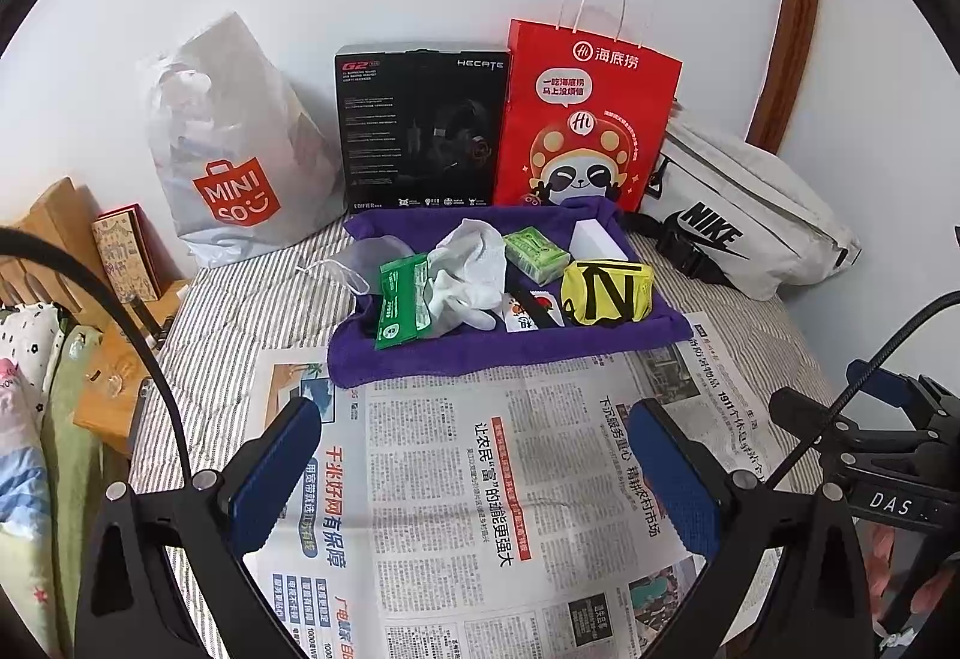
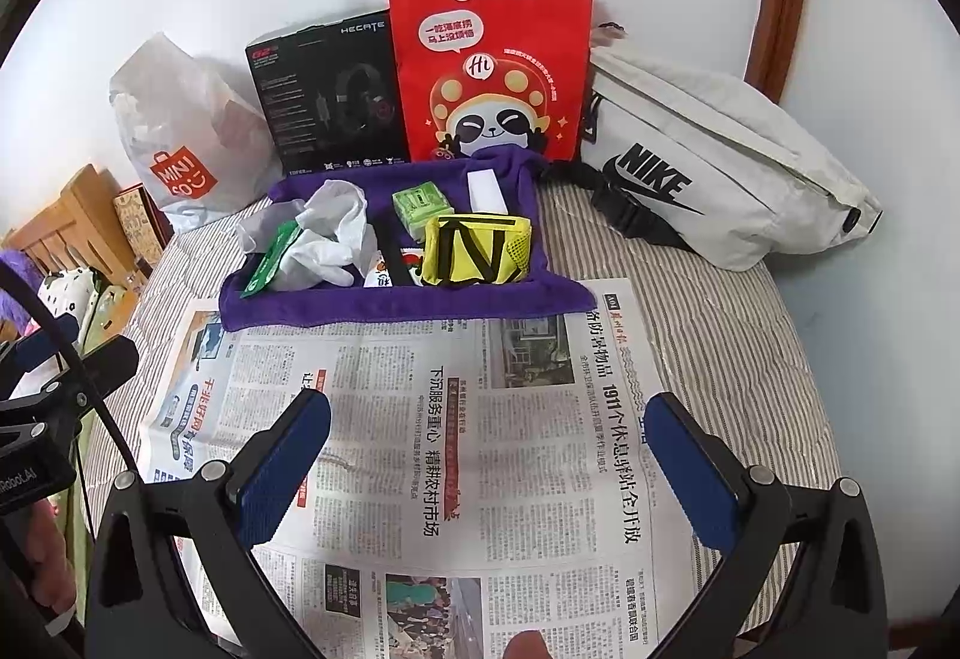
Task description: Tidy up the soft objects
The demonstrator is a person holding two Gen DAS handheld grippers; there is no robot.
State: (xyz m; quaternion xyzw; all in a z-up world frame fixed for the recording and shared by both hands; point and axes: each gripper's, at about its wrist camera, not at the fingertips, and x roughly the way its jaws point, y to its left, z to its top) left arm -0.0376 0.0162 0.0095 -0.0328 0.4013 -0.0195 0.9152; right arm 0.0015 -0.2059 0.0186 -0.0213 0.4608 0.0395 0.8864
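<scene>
Left wrist: the left gripper (image 1: 474, 470) hangs over the newspaper (image 1: 480, 479), jaws spread and empty, with the soft pile (white gloves (image 1: 465, 275), yellow pouch (image 1: 606, 293)) ahead on the purple towel (image 1: 480, 353). Right wrist: the right gripper (image 2: 489, 470) is likewise spread wide above the paper, so I'd approach low and pinch one loose fold of a glove (image 2: 327, 239), clear of the towel.
</scene>
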